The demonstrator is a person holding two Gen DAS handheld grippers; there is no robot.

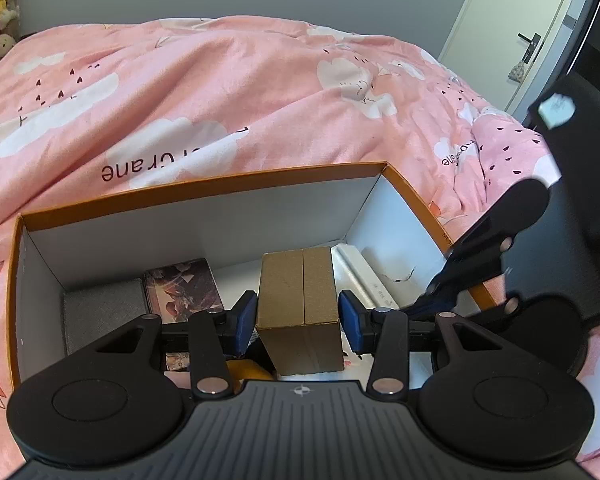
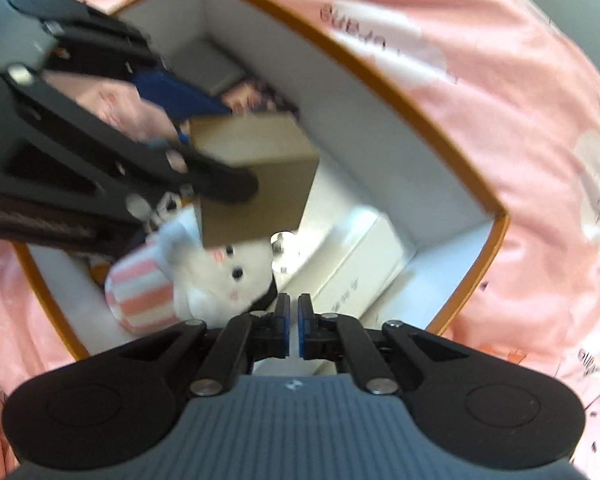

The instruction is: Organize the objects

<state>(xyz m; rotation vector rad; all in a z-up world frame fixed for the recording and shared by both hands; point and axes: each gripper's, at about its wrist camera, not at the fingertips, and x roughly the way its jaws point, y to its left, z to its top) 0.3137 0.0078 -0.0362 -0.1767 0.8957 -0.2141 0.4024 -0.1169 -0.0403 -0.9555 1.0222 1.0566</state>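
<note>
At the centre of the left wrist view, the left gripper (image 1: 299, 316) reaches into an orange-rimmed storage box (image 1: 204, 190) lying on a pink quilt (image 1: 220, 92); its blue pads (image 1: 247, 320) sit on either side of a brown cardboard carton (image 1: 300, 312), though contact cannot be confirmed. The right gripper (image 2: 294, 330), low in its own view, has its jaws nearly pressed together around nothing. Below the carton (seen from the right wrist) lies a white plush toy (image 2: 216, 280), beside a long white package (image 2: 360, 264).
</note>
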